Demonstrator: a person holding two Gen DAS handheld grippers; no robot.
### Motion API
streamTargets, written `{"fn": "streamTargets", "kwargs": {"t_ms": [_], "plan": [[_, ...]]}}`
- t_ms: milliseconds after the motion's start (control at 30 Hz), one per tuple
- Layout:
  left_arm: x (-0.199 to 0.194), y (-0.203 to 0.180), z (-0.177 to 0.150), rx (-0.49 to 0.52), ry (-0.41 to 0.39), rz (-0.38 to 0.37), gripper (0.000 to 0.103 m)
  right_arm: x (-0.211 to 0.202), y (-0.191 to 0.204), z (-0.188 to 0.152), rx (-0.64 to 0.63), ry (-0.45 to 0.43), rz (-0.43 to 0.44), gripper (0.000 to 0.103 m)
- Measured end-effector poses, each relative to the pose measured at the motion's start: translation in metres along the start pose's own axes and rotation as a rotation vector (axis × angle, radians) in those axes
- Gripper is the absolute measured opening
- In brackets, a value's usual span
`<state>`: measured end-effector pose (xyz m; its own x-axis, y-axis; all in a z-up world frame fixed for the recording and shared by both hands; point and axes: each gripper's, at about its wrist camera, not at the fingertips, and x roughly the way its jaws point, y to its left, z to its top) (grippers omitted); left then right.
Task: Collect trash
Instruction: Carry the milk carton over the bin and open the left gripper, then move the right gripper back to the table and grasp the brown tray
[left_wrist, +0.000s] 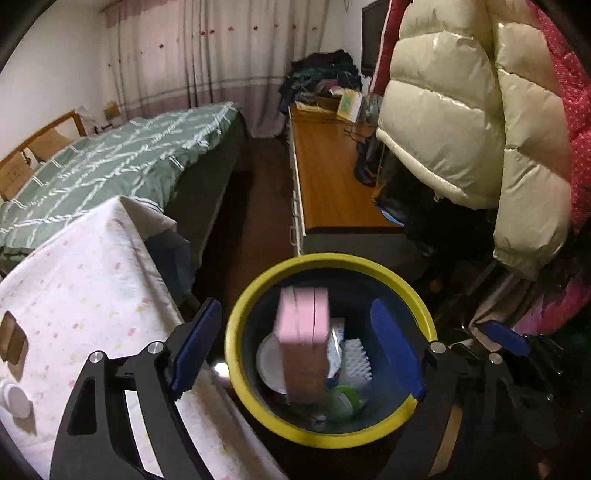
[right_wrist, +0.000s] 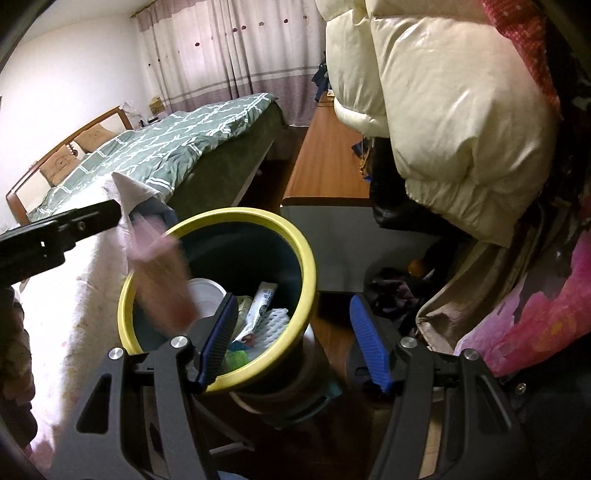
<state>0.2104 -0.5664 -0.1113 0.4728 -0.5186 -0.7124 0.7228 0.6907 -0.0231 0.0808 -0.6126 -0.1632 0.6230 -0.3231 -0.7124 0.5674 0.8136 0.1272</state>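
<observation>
A pink and brown box (left_wrist: 303, 343), blurred by motion, is in the air inside the mouth of the dark bin with a yellow rim (left_wrist: 236, 321). My left gripper (left_wrist: 295, 347) is open above the bin, its jaws wide on either side of the box and not touching it. In the right wrist view the same box (right_wrist: 162, 280) falls at the bin's left rim (right_wrist: 308, 273). My right gripper (right_wrist: 293, 339) is open and empty over the bin's near edge. Inside the bin lie a white lid (left_wrist: 269, 363), wrappers and white foam (right_wrist: 271, 323).
A table with a white flowered cloth (left_wrist: 85, 295) stands left of the bin, with a white cap (left_wrist: 16, 402) on it. Beyond are a green-quilted bed (left_wrist: 122, 162) and a wooden cabinet (left_wrist: 325, 173). Puffy coats (left_wrist: 461, 122) hang at the right, over clutter on the floor.
</observation>
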Motion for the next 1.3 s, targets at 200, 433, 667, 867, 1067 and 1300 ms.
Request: {"fn": "streamTargets", "kwargs": {"t_ms": [200,433,667,867,1067,1300], "plan": [[-0.052,0.027,-0.019,-0.022,-0.050,0.013,0.088,0.003,0.010,-0.003,-0.012,0.008,0.016,0.060],[-0.129,0.076,-0.057,-0.087,-0.121,0.062,0.093,-0.004,0.036,-0.004,-0.051,0.002,0.039,0.060],[-0.198,0.139,-0.102,-0.202,-0.170,0.146,0.098,-0.015,0.071,-0.006,-0.106,-0.003,0.068,0.060],[-0.249,0.201,-0.154,-0.330,-0.188,0.254,0.098,-0.023,0.116,-0.009,-0.173,-0.002,0.121,0.060],[-0.308,0.262,-0.214,-0.451,-0.218,0.425,0.098,-0.031,0.187,-0.013,-0.265,0.018,0.237,0.060],[-0.357,0.313,-0.269,-0.572,-0.244,0.543,0.098,-0.037,0.282,-0.015,-0.382,0.036,0.374,0.060]]}}
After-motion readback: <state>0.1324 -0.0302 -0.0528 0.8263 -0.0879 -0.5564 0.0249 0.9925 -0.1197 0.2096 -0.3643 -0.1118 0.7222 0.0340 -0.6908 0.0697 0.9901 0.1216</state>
